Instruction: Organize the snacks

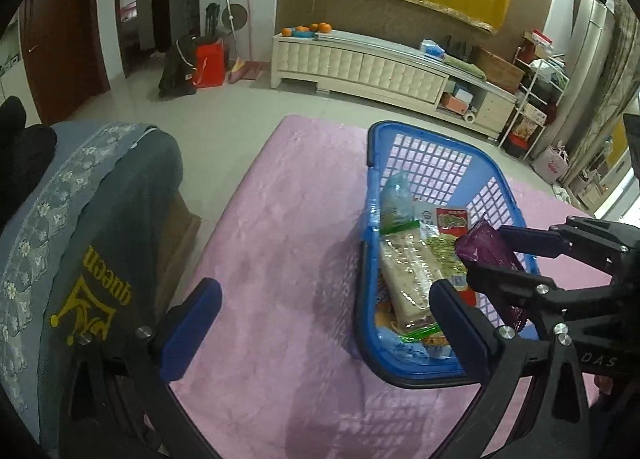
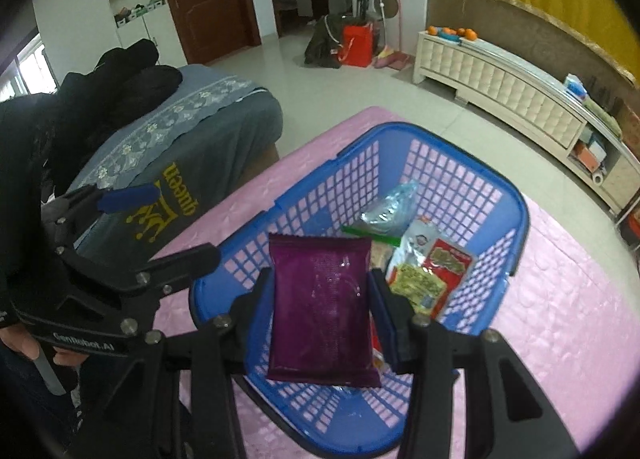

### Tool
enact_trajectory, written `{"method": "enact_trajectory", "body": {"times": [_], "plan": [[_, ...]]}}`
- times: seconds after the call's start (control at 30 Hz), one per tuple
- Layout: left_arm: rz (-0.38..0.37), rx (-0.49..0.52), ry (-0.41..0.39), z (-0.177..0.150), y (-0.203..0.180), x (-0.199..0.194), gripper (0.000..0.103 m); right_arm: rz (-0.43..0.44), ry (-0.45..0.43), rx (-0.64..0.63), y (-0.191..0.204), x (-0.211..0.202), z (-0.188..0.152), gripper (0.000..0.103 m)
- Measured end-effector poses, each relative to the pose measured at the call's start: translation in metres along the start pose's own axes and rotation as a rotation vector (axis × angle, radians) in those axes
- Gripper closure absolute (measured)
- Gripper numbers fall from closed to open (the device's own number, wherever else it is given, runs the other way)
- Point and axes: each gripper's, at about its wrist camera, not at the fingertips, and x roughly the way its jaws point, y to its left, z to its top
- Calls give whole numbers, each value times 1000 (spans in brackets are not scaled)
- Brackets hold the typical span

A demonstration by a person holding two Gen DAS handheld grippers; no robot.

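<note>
A blue plastic basket (image 1: 366,271) (image 2: 516,195) stands on a pink mat and holds several snack packets, among them a long clear pack (image 1: 404,275), a red packet (image 2: 450,263) and a green-yellow packet (image 2: 418,285). My right gripper (image 2: 320,301) is shut on a purple snack packet (image 2: 320,307) and holds it flat above the basket's near end; it also shows in the left wrist view (image 1: 486,249). My left gripper (image 1: 324,323) is open and empty over the mat, left of the basket; its arm shows in the right wrist view (image 2: 124,195).
The pink mat (image 1: 280,219) covers the low table. A seat with a grey-blue "queen" cover (image 1: 100,227) stands close on the left. A white cabinet (image 1: 360,67) runs along the far wall across tiled floor.
</note>
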Motion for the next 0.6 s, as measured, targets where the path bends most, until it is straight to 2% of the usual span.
{"method": "enact_trajectory", "body": {"times": [0.07,0.23,0.3,0.47,0.6], "plan": [[5,-7,2,-2,1,0,0,-30,-2,-8,0,5,0,41],[13,3,4,-9,-6,-6,0,-1,-35,58,-15,-6,-7,20],[18,16,-2,-12,-13,-11,0,-13,-58,85,-21,-19,-13,19],[-29,44,-58,-20,-36,-35,0,-81,-108,130,-32,-61,-37,19],[-58,83,-107,-29,-62,-62,0,-169,-152,132,-33,-103,-63,19]]}}
